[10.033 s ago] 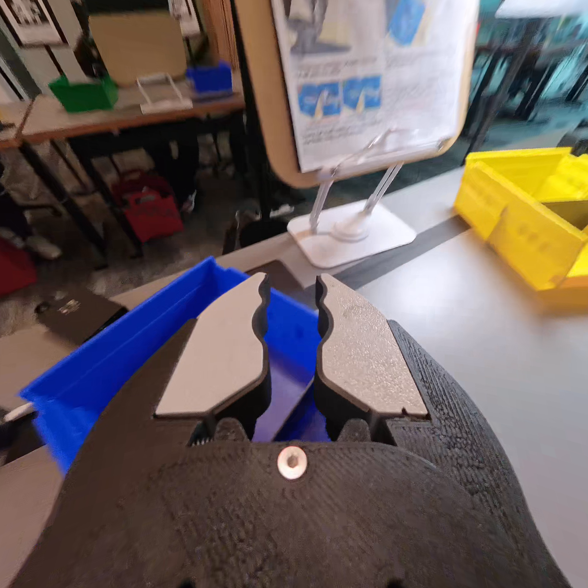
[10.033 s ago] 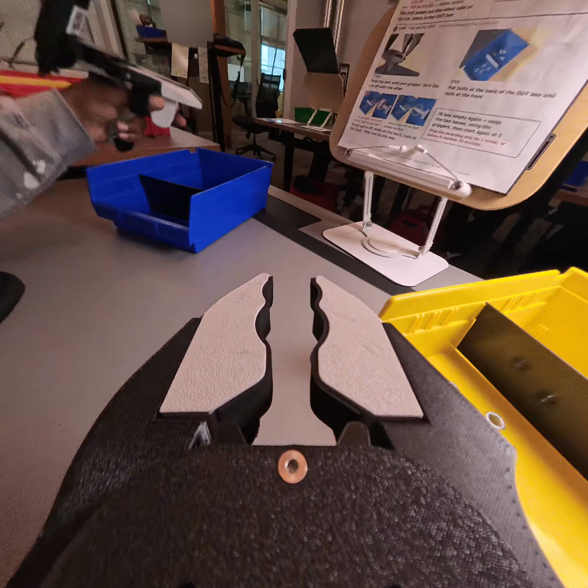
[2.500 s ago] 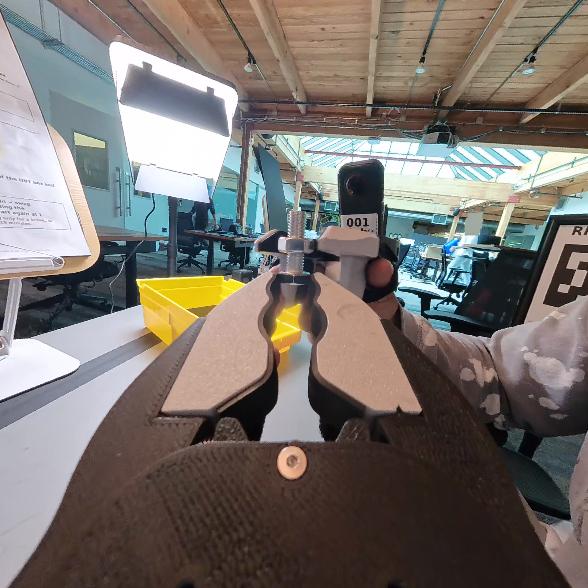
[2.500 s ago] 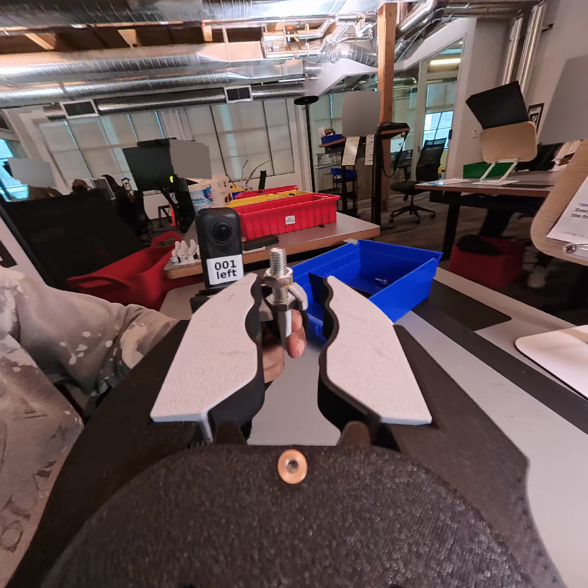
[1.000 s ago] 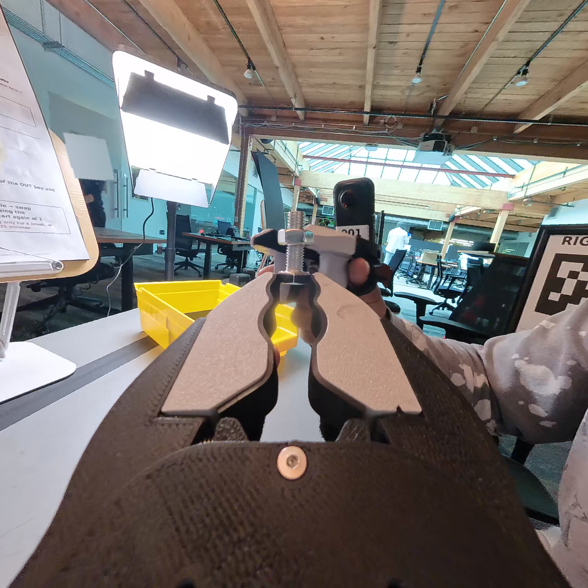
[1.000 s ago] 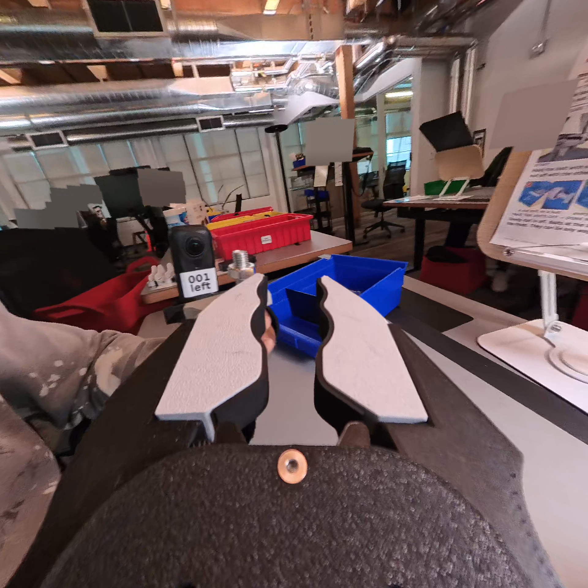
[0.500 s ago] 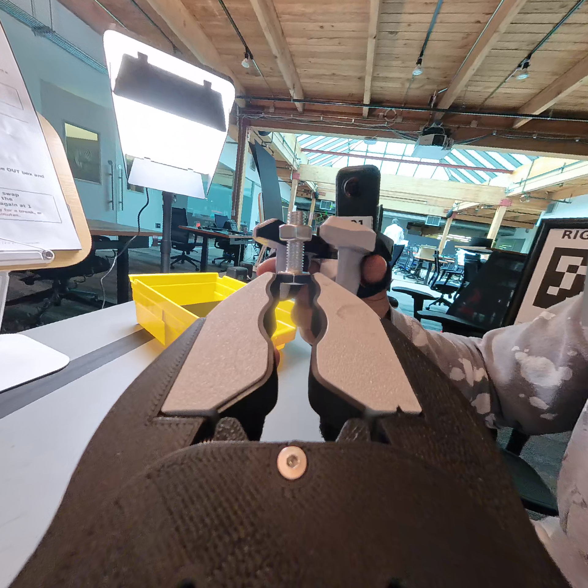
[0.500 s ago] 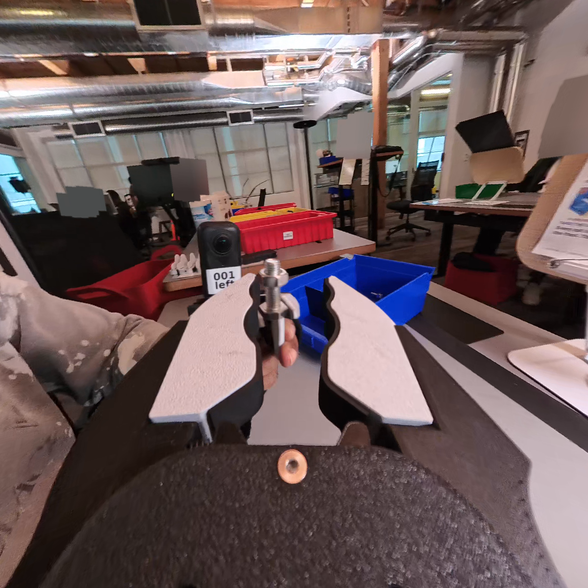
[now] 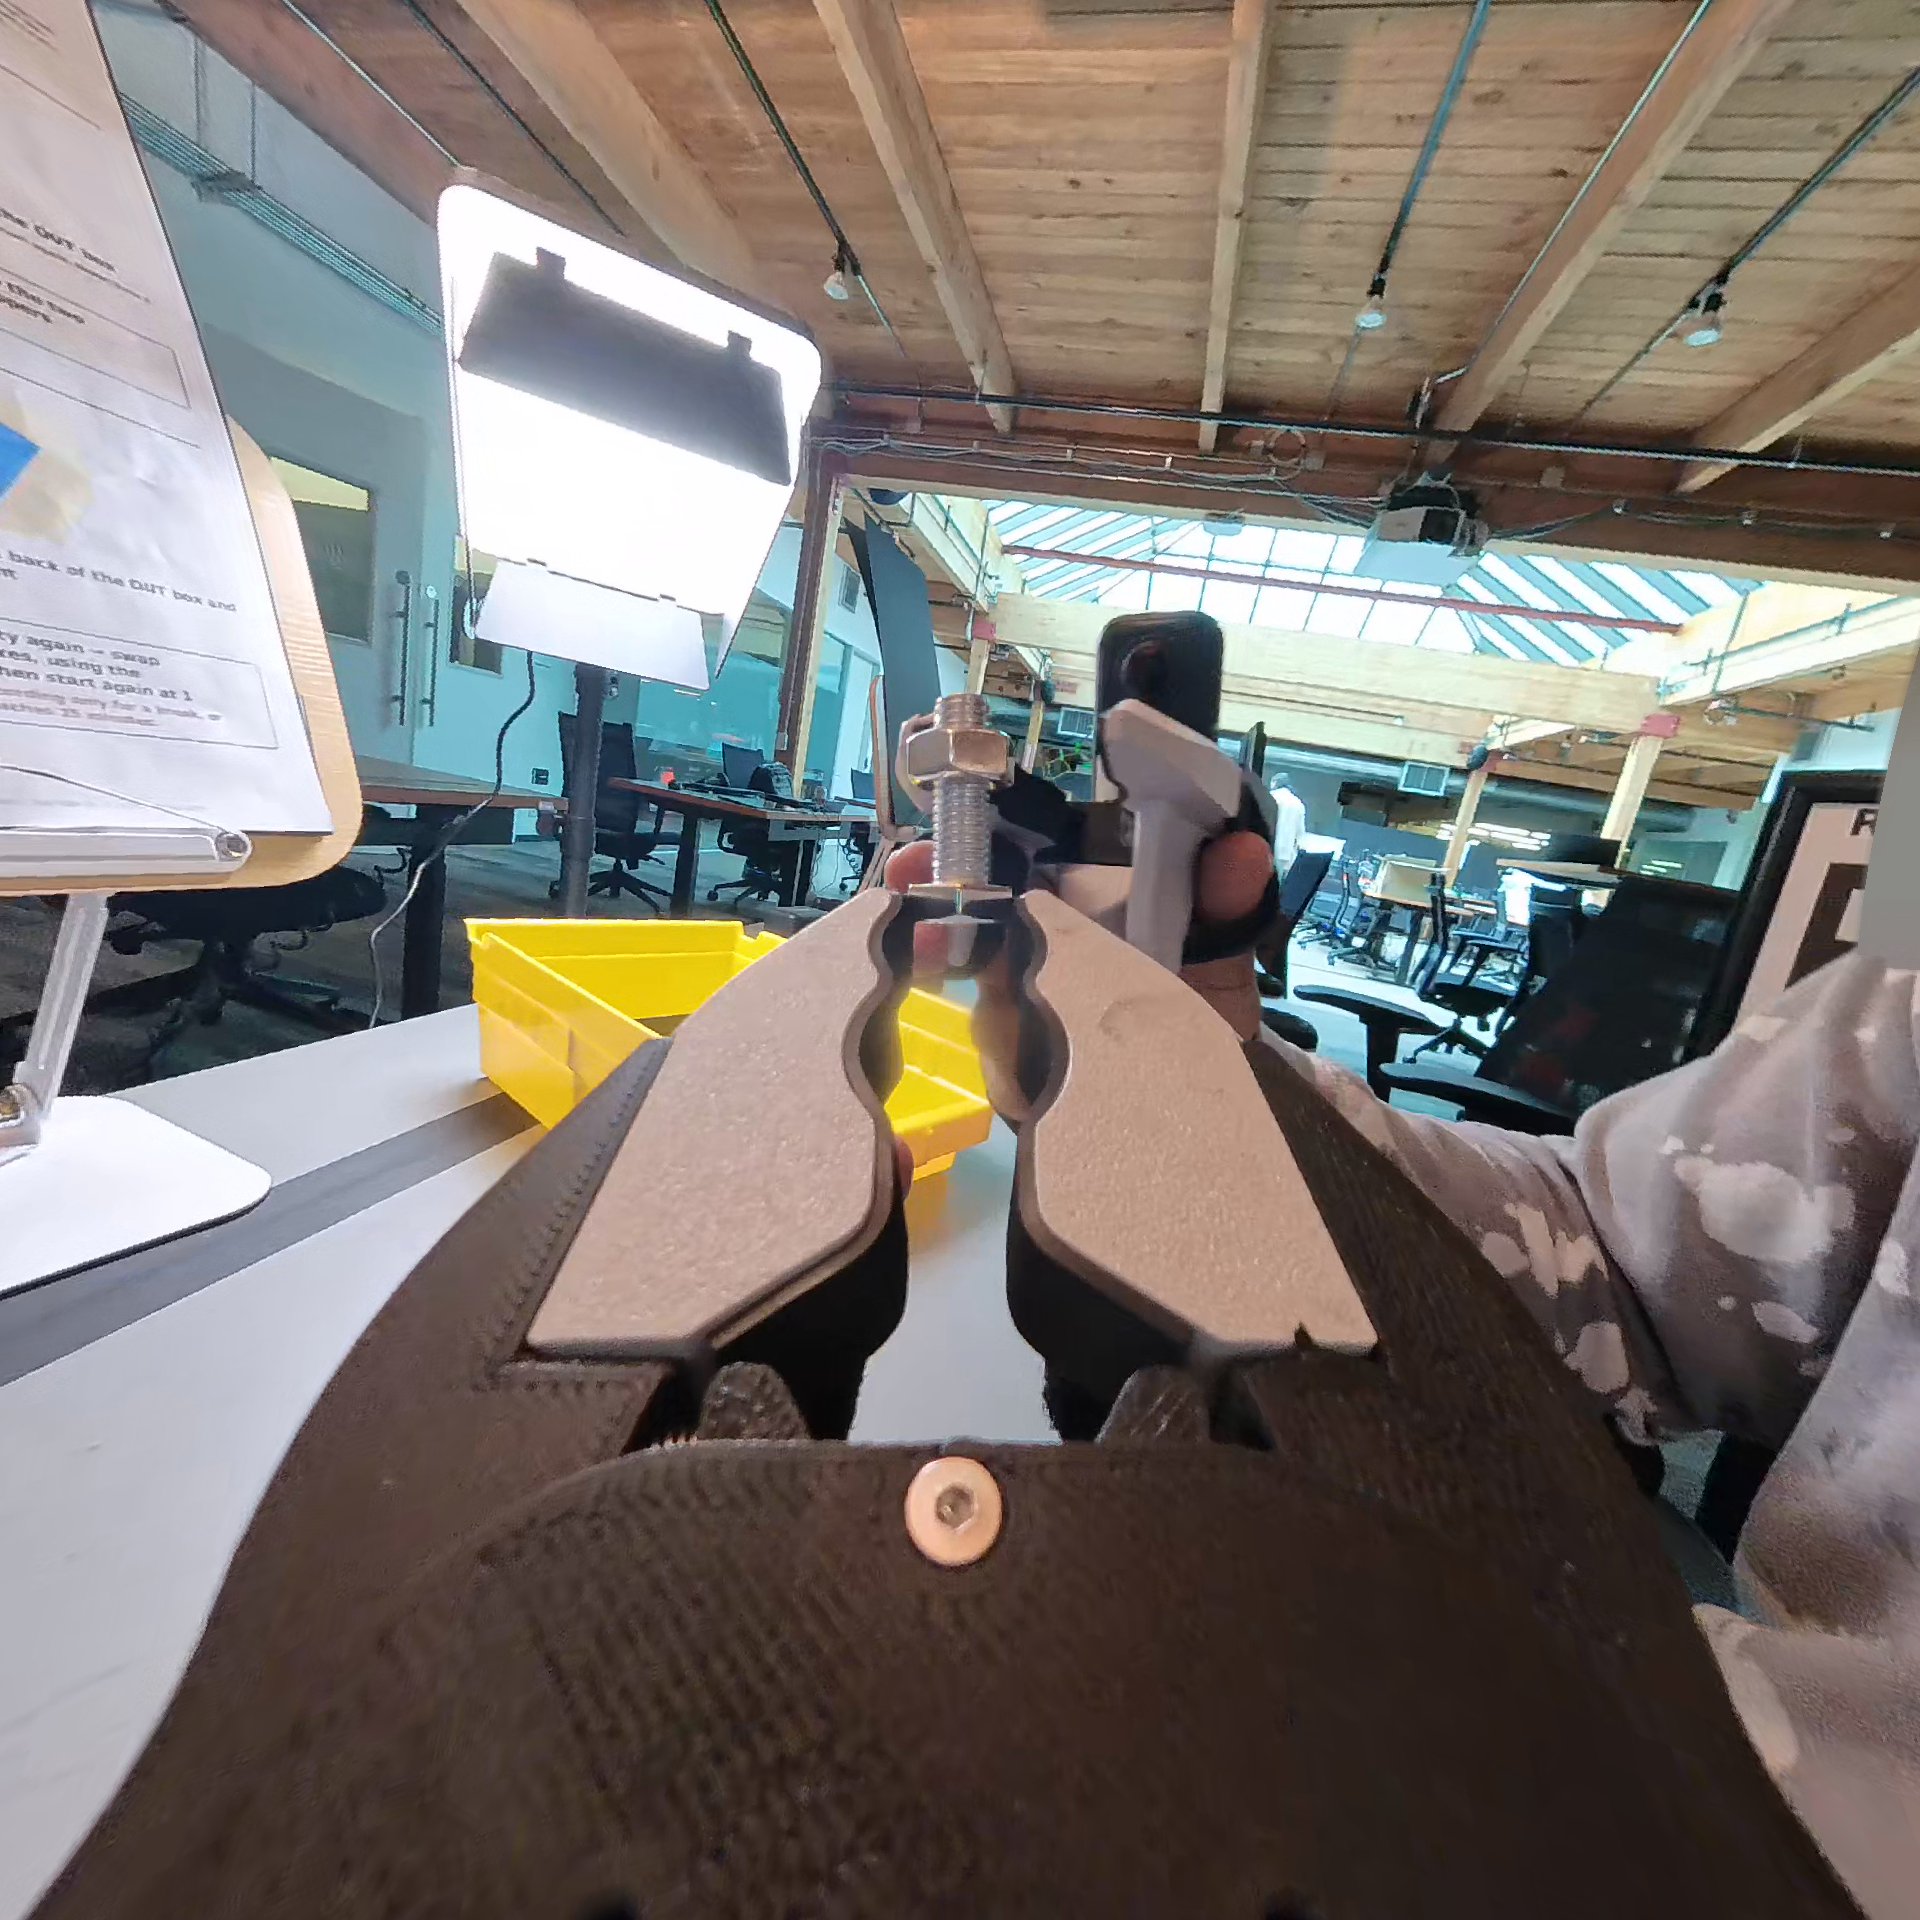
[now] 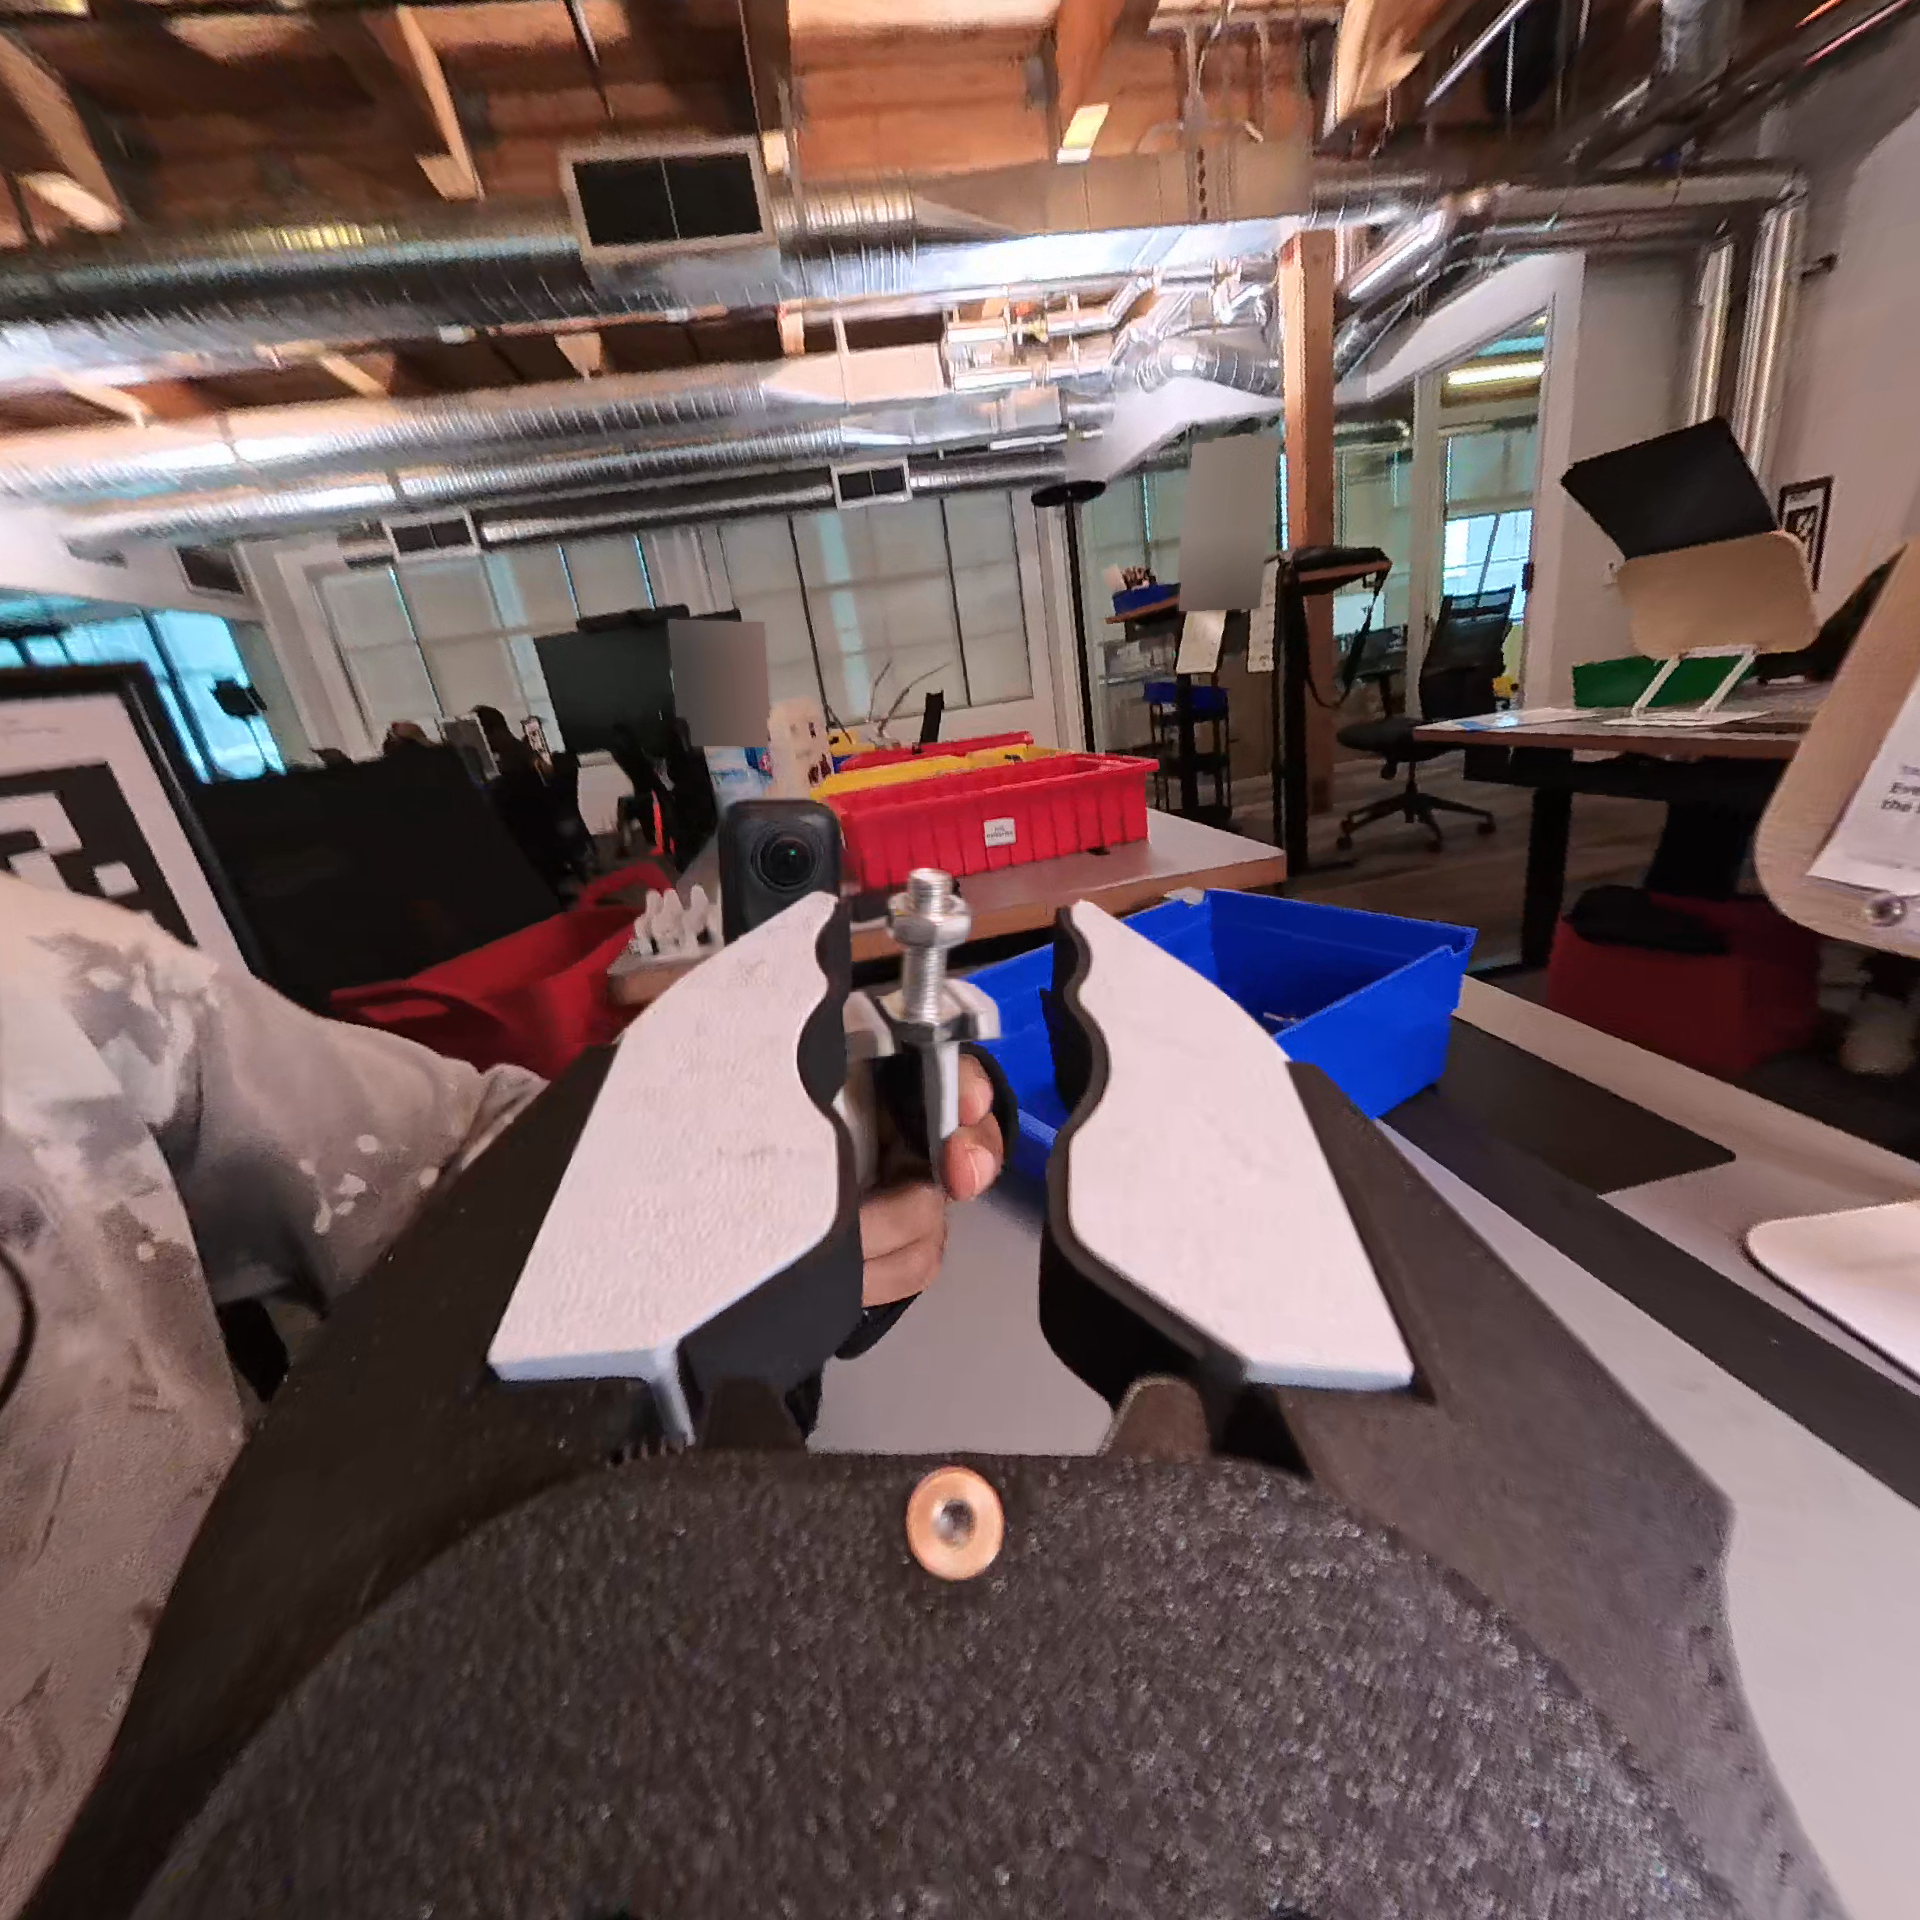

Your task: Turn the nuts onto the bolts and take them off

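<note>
Left gripper (image 9: pixel 953 914) jaws clamp the upright bolt (image 9: pixel 958 821) carrying a nut (image 9: pixel 956 753); right gripper (image 10: pixel 940 935) jaws released. Blue bin (image 10: pixel 1320 977) holds small hardware; yellow bin (image 9: pixel 582 997) contents hidden.

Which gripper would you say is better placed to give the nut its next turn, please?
Right, probably. The right gripper is open with the nut between its fingers, free to close and twist. The left gripper is shut on the bolt, holding it upright.
</note>
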{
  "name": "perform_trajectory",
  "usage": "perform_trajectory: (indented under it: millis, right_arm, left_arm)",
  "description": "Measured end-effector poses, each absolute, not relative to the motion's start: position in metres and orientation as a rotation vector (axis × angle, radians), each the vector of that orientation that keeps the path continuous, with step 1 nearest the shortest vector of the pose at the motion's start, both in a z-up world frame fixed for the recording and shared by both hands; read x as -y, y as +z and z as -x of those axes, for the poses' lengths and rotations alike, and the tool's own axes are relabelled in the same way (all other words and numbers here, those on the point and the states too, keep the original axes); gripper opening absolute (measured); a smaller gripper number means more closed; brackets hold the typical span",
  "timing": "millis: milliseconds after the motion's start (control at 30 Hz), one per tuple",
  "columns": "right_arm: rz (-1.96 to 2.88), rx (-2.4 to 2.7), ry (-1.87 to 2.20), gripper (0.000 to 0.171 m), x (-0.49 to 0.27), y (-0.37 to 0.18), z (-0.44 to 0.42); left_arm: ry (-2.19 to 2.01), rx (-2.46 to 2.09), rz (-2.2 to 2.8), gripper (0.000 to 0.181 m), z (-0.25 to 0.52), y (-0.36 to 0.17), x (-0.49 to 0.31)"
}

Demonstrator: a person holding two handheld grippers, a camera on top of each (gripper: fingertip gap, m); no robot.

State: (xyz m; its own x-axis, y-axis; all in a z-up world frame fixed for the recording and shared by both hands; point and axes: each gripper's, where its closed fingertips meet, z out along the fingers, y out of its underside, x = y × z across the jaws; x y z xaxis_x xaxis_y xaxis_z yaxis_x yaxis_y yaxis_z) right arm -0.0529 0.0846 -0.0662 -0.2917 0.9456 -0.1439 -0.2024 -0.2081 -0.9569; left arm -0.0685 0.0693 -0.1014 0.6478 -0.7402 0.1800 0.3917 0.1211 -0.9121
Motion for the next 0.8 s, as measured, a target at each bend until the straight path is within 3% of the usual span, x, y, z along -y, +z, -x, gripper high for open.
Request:
perform_trajectory:
  millis: [133,267,433,667,800]
  right_arm:
    - [1.029,1.193,1.538,0.036,-0.072,-0.069,0.061]
    - [1.095,1.156,1.404,0.018,-0.098,-0.075,0.057]
    - [1.034,1.162,1.477,0.033,-0.092,-0.051,0.041]
    - [0.980,1.068,1.500,0.034,-0.109,-0.005,0.025]
    - [1.010,1.113,1.401,0.031,-0.121,-0.020,0.014]
  left_arm:
    - [-0.851,-0.393,1.172,0.018,0.059,-0.098,-0.064]
    - [-0.838,-0.407,1.136,0.018,0.053,-0.086,-0.055]
    - [-0.830,-0.388,1.155,0.018,0.046,-0.072,-0.072]
    - [-0.803,-0.385,1.131,0.018,0.039,-0.045,-0.103]
    - [-0.812,-0.366,1.158,0.018,0.043,-0.059,-0.108]
